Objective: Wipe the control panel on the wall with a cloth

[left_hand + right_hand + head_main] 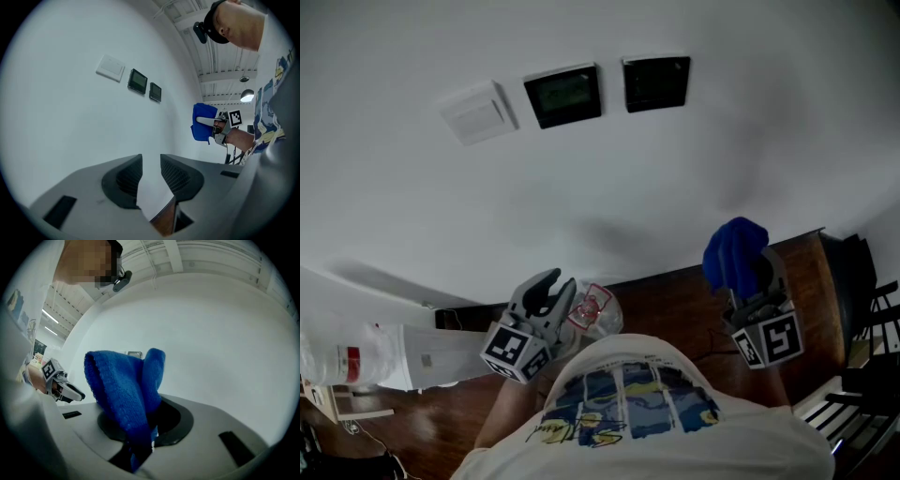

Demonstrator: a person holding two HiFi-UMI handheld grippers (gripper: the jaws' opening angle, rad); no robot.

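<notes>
On the white wall hang two dark control panels (564, 95) (656, 82), with a white switch plate (473, 111) to their left. My right gripper (748, 277) is shut on a bunched blue cloth (734, 251), held low and to the right, well short of the panels. In the right gripper view the blue cloth (125, 394) fills the jaws of the right gripper (145, 427) and hides most of one panel (134, 354). My left gripper (551, 286) stands open and empty at lower left. In the left gripper view, the left gripper (151, 176) points at the wall below the panels (138, 81).
A crumpled clear plastic wrapper (598, 313) lies on the wooden floor (675, 300) beside the left gripper. A white object with a red label (356, 358) sits at the far left. Dark chairs (867, 309) stand at the right edge. The person's printed shirt (628, 403) fills the bottom.
</notes>
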